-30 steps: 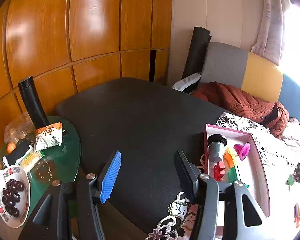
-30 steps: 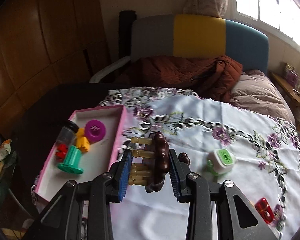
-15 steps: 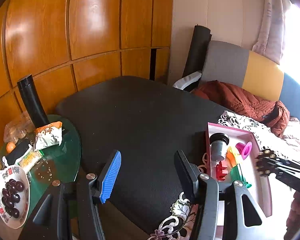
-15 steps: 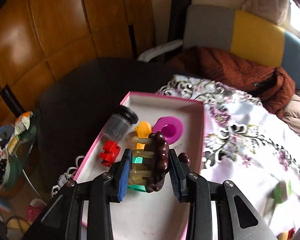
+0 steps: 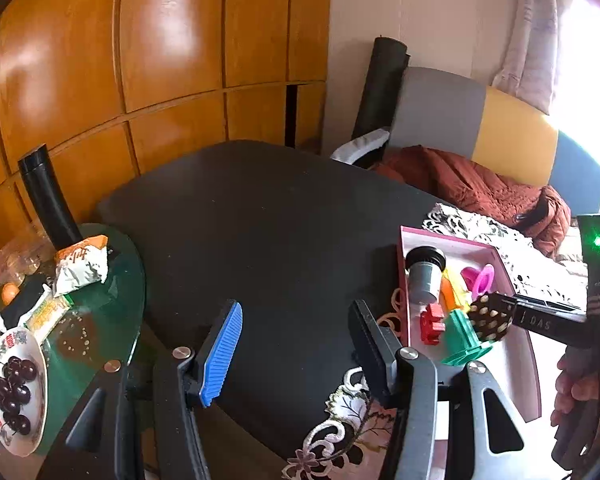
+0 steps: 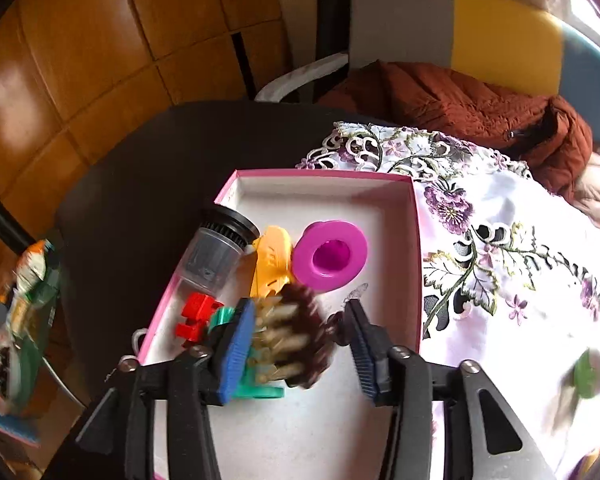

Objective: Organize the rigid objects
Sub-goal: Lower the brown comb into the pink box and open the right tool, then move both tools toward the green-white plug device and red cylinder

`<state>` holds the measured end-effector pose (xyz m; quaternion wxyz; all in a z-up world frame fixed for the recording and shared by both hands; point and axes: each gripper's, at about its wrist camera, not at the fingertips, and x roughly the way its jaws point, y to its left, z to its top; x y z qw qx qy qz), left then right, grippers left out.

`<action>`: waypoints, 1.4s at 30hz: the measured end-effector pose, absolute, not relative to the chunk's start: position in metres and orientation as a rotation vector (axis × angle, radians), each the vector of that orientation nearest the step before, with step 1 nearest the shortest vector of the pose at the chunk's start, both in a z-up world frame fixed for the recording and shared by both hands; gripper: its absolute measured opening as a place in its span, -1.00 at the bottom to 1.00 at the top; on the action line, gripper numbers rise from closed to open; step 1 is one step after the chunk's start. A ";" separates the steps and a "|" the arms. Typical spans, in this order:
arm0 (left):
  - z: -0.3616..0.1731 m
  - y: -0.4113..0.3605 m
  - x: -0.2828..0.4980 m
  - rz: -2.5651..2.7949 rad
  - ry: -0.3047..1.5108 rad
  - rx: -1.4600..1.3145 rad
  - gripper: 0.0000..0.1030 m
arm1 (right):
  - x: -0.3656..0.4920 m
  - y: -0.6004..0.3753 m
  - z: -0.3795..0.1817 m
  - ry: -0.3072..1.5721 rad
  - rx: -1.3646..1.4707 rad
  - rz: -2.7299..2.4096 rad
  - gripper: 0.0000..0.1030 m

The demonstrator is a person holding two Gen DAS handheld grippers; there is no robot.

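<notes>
Release over pink box (image 6: 417, 240); right gripper (image 6: 300, 344) poised above its floor, jaws just been opening, brown comb-like massager (image 6: 296, 336) between them and blurred, seemingly dropping free beside green piece (image 6: 260, 390), red block (image 6: 194, 316), capped jar (image 6: 220, 248), yellow clip (image 6: 272, 260) and magenta ring (image 6: 330, 254); left gripper (image 5: 296, 344) idle over dark table (image 5: 260, 220), pads apart on nothing, likely kept clear.

Jar (image 6: 220, 256), clip (image 6: 272, 260), spool (image 6: 330, 256) in box (image 6: 416, 240); brush (image 6: 296, 336) seemingly above.
</notes>
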<state>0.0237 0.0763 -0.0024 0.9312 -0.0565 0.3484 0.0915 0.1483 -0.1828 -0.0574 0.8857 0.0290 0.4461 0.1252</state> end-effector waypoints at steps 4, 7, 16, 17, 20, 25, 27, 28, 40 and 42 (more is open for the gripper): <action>-0.003 0.070 0.023 0.167 0.716 -0.108 0.08 | 0.139 -0.193 -0.050 0.895 0.088 0.247 0.04; -0.004 0.065 0.023 0.153 0.722 -0.102 0.08 | 0.133 -0.200 -0.048 0.884 0.103 0.236 0.04; -0.006 0.044 0.021 0.089 0.732 -0.066 0.08 | 0.108 -0.218 -0.041 0.858 0.092 0.198 0.10; -0.007 0.040 0.022 0.076 0.736 -0.059 0.08 | 0.104 -0.221 -0.040 0.853 0.086 0.192 0.16; -0.007 0.027 0.022 0.034 0.741 -0.034 0.08 | 0.092 -0.229 -0.037 0.838 0.065 0.170 0.20; -0.010 0.000 0.020 -0.043 0.755 0.013 0.08 | 0.073 -0.252 -0.033 0.827 0.050 0.128 0.27; -0.011 -0.012 0.019 -0.073 0.760 0.036 0.08 | 0.066 -0.265 -0.033 0.828 0.050 0.108 0.29; -0.012 -0.017 0.018 -0.087 0.762 0.049 0.08 | 0.063 -0.272 -0.033 0.829 0.052 0.095 0.30; -0.009 -0.081 0.015 -0.250 0.757 0.152 0.08 | 0.022 -0.381 -0.026 0.823 0.096 -0.124 0.51; -0.009 -0.092 0.015 -0.275 0.756 0.166 0.09 | 0.014 -0.409 -0.027 0.813 0.112 -0.192 0.54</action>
